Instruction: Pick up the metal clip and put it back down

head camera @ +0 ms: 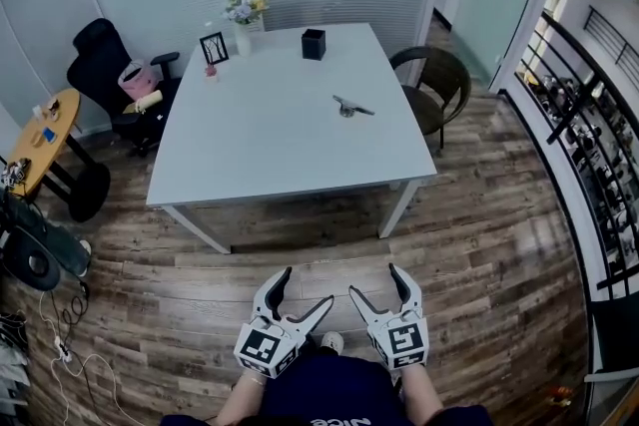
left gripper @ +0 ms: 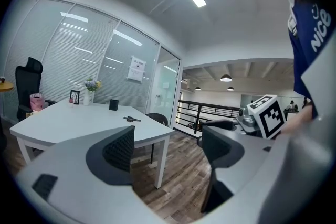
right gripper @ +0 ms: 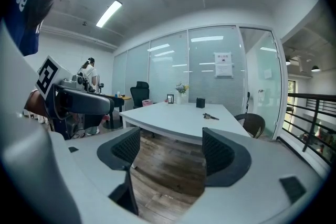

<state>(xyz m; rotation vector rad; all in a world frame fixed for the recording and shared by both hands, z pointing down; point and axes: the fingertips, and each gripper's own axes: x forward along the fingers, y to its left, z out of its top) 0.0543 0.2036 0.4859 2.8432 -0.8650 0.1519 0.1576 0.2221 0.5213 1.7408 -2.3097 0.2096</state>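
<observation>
Out toward the right side of the large white bench (head camera: 270, 135) lies the small dark grey metal clip (head camera: 351, 106). It is slim and flat, with a long handle angled across the top, and it sits well apart from everything else. Along the far edge stand one black square holder (head camera: 314, 44), whose inside I cannot see, one white vase (head camera: 243, 37) holding pale flowers, and one small black picture frame (head camera: 214, 48). Two chairs flank the bench: a brown wicker chair (head camera: 439, 85) and a black office chair (head camera: 105, 65) carrying a pink basket (head camera: 135, 80). The left gripper (head camera: 306, 287) and the right gripper (head camera: 374, 280) hang low over the wooden floor (head camera: 479, 214), well short of the bench. Each has its jaws spread wide with nothing between them.
</observation>
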